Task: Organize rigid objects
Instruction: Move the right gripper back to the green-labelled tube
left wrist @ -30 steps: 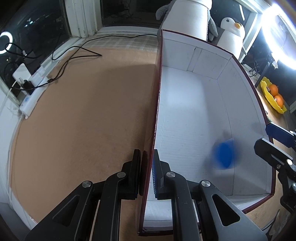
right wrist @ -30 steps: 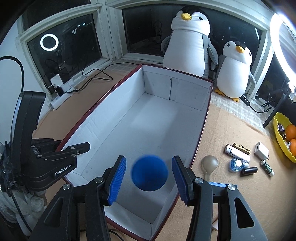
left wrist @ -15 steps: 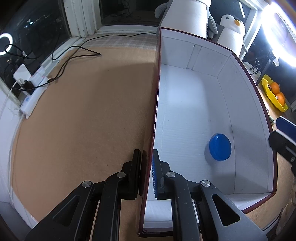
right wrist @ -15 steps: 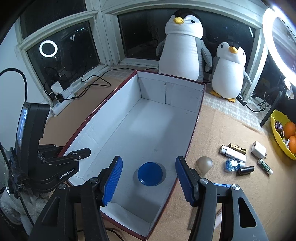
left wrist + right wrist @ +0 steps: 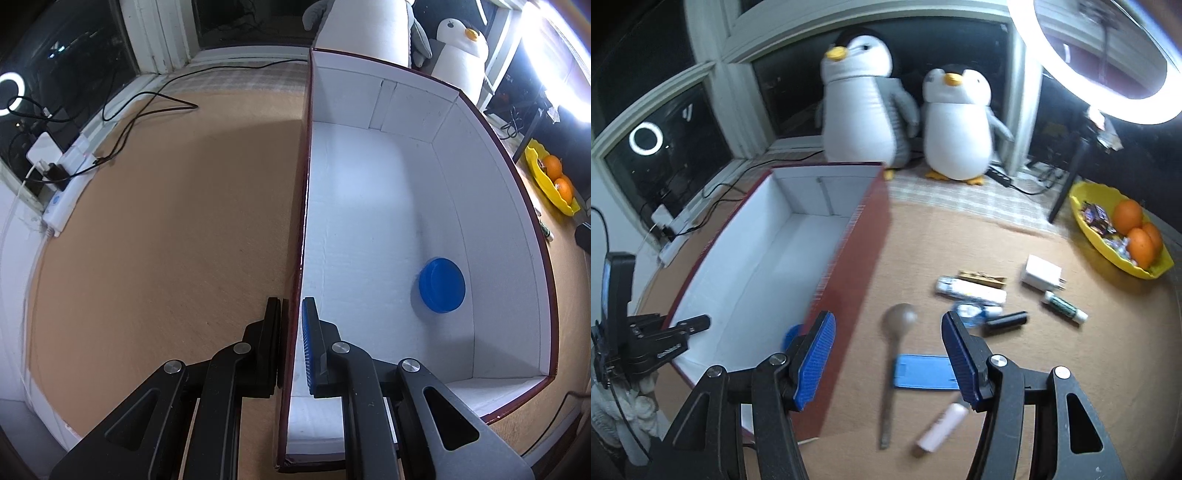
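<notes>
Box: my left gripper (image 5: 291,347) clamps the near end of the box (image 5: 369,206) wall; its long axis runs away toward the penguins (image 5: 864,96).
Lid: a blue round lid (image 5: 442,285) lies flat inside, by the near right corner.
Right gripper (image 5: 888,354): I hold it open and empty over the spoon (image 5: 892,354).

hidden: blue disc (image 5: 792,334) mostly behind right tool | blurred: box wall (image 5: 849,280), pink tube (image 5: 940,428)
</notes>
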{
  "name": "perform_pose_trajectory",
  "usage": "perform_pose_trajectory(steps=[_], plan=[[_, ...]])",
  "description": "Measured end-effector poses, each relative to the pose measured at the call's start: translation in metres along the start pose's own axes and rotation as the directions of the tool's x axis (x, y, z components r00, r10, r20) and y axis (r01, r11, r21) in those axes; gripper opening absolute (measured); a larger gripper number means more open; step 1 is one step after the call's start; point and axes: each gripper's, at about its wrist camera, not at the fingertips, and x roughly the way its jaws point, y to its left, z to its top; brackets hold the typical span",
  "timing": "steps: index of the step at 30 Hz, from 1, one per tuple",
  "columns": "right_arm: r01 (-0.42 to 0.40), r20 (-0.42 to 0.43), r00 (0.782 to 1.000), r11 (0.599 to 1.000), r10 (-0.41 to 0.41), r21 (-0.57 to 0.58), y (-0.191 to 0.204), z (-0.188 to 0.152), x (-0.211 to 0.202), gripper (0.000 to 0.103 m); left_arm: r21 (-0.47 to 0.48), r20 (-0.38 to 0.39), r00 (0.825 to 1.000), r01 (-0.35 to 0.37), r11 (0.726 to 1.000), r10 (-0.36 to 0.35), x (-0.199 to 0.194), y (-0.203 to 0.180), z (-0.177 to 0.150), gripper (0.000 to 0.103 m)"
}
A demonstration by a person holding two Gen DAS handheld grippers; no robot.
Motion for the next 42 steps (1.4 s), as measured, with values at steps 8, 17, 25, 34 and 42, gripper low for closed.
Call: perform_pose_trajectory(steps=[8, 17, 25, 34, 42], plan=[[0.111, -0.028, 0.994, 0.99, -0.109, 0.083, -0.082, -0.008, 0.005, 0.056, -0.002, -0.015, 1.0, -0.016, 1.0, 0.016, 0.0, -0.003, -0.001, 0.01], [0.204, -0.101, 0.976, 0.974, -0.194, 0.095, -0.152, -0.012, 0.036, 0.056, 0.008, -0.036, 0.999, -0.032, 0.999, 0.033, 0.002, -0.004, 0.0, 0.01], [0.23, -0.157, 0.962, 0.973, -0.222, 0.033, -0.171, -0.005, 0.073, 0.056, 0.009, -0.059, 0.998, -0.038, 0.999, 0.038, 0.005, -0.003, 0.001, 0.01], [0.245, -0.211, 0.948, 0.969, -0.24, 0.001, -0.187, 0.001, 0.107, 0.056, 0.006, -0.074, 0.996, -0.042, 0.999, 0.042, 0.006, 0.003, 0.001, 0.01], [0.238, -0.224, 0.945, 0.971, -0.237, -0.021, -0.189, 0.0, 0.115, 0.056, 0.001, -0.074, 0.997, -0.032, 0.999, 0.032, 0.006, 0.004, 0.003, 0.011]])
